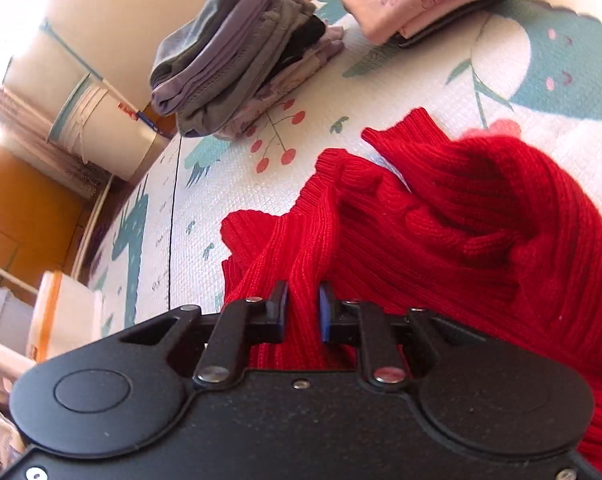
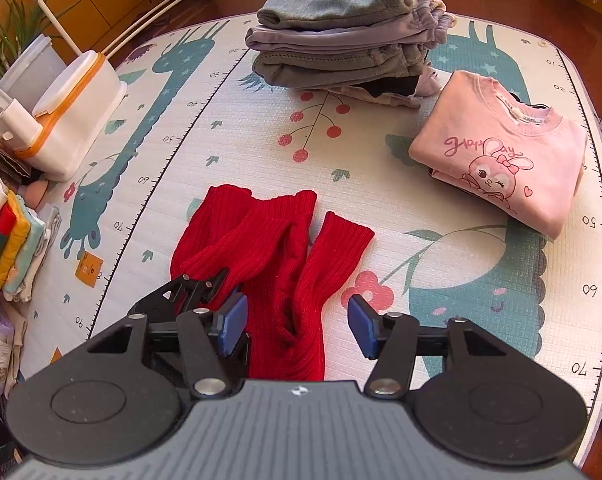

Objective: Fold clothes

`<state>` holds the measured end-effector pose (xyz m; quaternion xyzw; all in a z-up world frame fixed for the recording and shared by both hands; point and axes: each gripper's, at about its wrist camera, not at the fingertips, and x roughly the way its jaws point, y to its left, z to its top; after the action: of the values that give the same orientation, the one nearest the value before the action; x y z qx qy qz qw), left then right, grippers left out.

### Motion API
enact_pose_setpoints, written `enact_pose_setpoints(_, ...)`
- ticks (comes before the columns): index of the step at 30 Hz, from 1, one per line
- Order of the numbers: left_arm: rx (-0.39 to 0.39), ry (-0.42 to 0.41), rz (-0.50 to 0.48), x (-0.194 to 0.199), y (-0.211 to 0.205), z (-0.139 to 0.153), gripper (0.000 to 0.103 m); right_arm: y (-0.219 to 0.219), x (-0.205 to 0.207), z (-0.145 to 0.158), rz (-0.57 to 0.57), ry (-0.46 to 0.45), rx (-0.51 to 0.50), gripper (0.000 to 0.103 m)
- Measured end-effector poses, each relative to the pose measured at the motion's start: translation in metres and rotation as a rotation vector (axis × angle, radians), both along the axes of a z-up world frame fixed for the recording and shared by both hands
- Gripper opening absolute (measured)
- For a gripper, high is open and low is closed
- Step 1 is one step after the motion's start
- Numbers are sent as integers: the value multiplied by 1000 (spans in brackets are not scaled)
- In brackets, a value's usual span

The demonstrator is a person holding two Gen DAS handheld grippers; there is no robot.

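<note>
A play mat (image 2: 221, 128) printed with animals covers a wooden floor (image 2: 501, 4). On it the red sweater (image 2: 269, 248) runs near to far. Left tool (image 1: 304, 300) pinches its knit; right tool (image 2: 297, 322) spread above it.

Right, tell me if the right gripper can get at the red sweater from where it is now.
Probably yes. The right gripper hangs open just over the red sweater, knit showing between its pads, nothing in between. The left gripper pinches a fold alongside.
</note>
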<state>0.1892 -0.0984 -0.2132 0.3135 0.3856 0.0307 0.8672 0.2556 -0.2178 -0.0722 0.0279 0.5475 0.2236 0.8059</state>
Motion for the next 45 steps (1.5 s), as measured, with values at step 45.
enact_pose_setpoints(45,-1285,-192,1065,-172,377,-45,16,131,-17,19,373,-121,-235,59)
